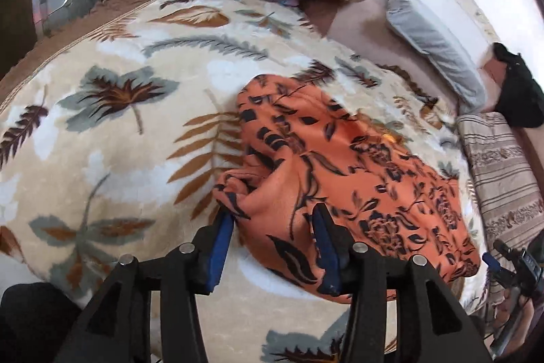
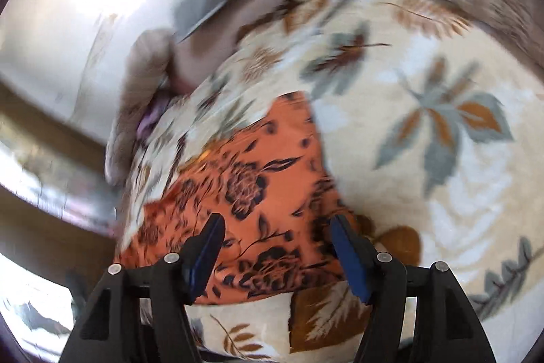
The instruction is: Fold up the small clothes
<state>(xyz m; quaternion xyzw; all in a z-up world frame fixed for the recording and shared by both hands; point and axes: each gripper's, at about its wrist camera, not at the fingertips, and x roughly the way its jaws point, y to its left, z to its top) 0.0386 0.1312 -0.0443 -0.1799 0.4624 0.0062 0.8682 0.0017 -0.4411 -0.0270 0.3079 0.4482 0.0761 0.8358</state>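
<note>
Orange floral garment rumpled on leaf-print blanket.

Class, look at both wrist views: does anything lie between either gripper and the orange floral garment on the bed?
Nothing visible does. The left gripper stands open right at the bunched near edge of the orange garment, and the right gripper stands open directly over it. Only the leaf-print blanket lies around it.
</note>
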